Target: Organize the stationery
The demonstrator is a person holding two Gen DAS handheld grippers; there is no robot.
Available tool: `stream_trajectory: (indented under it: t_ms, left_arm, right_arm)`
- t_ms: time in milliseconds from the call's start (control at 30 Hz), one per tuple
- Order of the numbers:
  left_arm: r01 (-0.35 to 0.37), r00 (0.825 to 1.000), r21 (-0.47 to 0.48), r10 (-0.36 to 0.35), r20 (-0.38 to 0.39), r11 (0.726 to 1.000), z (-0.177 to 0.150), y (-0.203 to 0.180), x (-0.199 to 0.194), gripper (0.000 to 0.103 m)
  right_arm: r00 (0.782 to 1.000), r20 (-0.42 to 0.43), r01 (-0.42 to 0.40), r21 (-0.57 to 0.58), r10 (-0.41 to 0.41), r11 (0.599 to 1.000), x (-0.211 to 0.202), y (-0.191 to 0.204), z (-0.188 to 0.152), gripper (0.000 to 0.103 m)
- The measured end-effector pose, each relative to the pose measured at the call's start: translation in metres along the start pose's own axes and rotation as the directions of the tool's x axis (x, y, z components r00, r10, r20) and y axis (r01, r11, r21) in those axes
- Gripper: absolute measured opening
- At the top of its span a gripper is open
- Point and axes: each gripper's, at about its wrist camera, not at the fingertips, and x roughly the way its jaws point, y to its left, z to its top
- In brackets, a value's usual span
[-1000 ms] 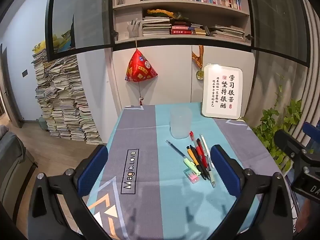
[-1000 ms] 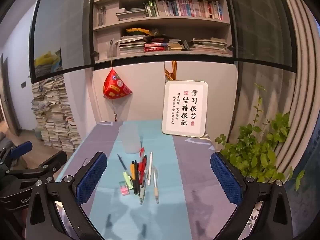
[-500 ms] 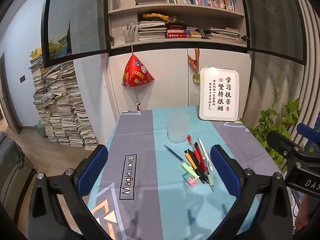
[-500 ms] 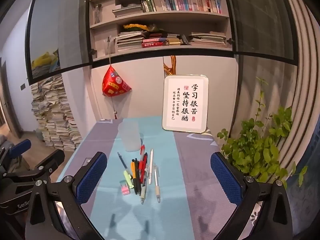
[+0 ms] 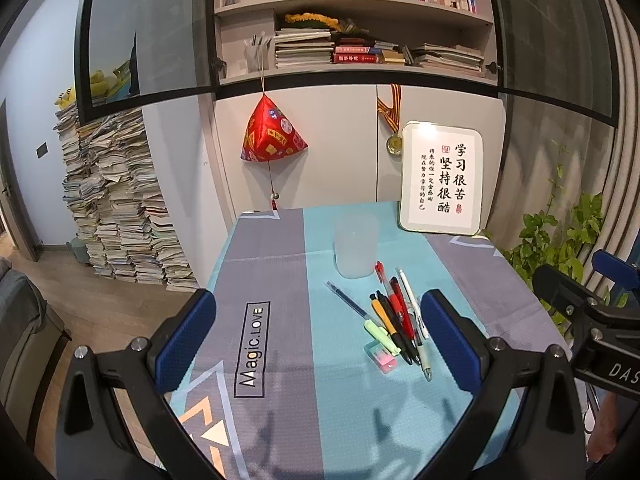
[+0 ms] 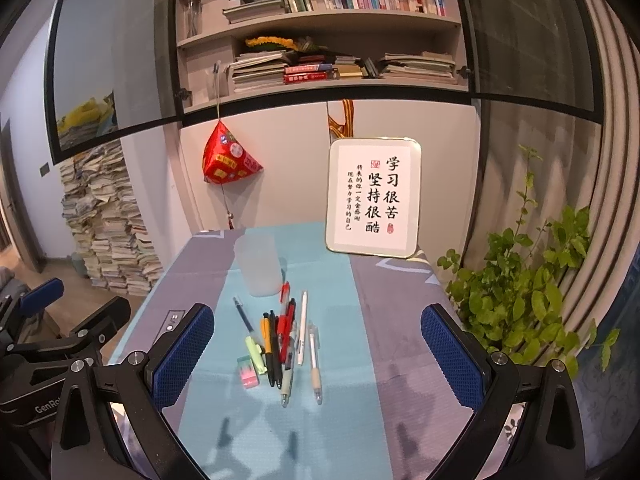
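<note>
Several pens (image 5: 396, 316) lie side by side on the blue and grey tablecloth (image 5: 280, 280), with a green highlighter (image 5: 380, 334) and a small pink-green eraser (image 5: 382, 357) beside them. A frosted plastic cup (image 5: 356, 250) stands upright just behind them. The pens (image 6: 286, 332), eraser (image 6: 248, 372) and cup (image 6: 258, 266) also show in the right wrist view. My left gripper (image 5: 318, 344) is open and empty, above the table's near part. My right gripper (image 6: 318, 352) is open and empty, hovering short of the pens.
A framed calligraphy sign (image 5: 442, 178) leans at the table's back right. A red pyramid ornament (image 5: 272, 136) hangs on the cabinet behind. A leafy plant (image 6: 520, 292) stands right of the table. Stacks of books (image 5: 116, 208) stand on the floor at left.
Both views have shifted slightly: the scene sits a little lower and farther, so both grippers have drawn back or tilted a bit. Nothing on the table has moved.
</note>
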Motion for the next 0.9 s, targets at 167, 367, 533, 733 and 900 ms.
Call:
stream_trajectory:
  t_ms: [167, 367, 533, 733, 900]
  left_arm:
    - [-0.001, 1.000, -0.007, 0.001, -0.026, 1.000, 0.000, 0.002, 0.010, 0.102]
    - [-0.001, 0.999, -0.030, -0.001, -0.051, 1.000, -0.001, 0.007, 0.020, 0.102]
    - [-0.002, 0.998, -0.025, 0.000, -0.058, 1.000, -0.002, 0.005, 0.023, 0.102]
    - [0.000, 0.998, -0.020, -0.001, -0.060, 1.000, -0.001, 0.004, 0.024, 0.102]
    - [0.000, 0.998, -0.024, -0.002, -0.063, 1.000, -0.003, 0.006, 0.026, 0.102]
  right_arm:
    - [1.000, -0.025, 0.000, 0.007, 0.000, 1.000, 0.010, -0.002, -0.002, 0.103]
    - [0.999, -0.051, 0.004, 0.018, -0.003, 1.000, 0.018, -0.004, -0.004, 0.103]
    - [0.998, -0.063, 0.000, 0.018, 0.001, 1.000, 0.024, -0.003, -0.003, 0.103]
    - [0.997, -0.072, -0.003, 0.012, 0.004, 1.000, 0.027, -0.002, -0.005, 0.103]
    - [0.997, -0.075, -0.003, 0.012, 0.004, 1.000, 0.027, -0.002, -0.005, 0.103]
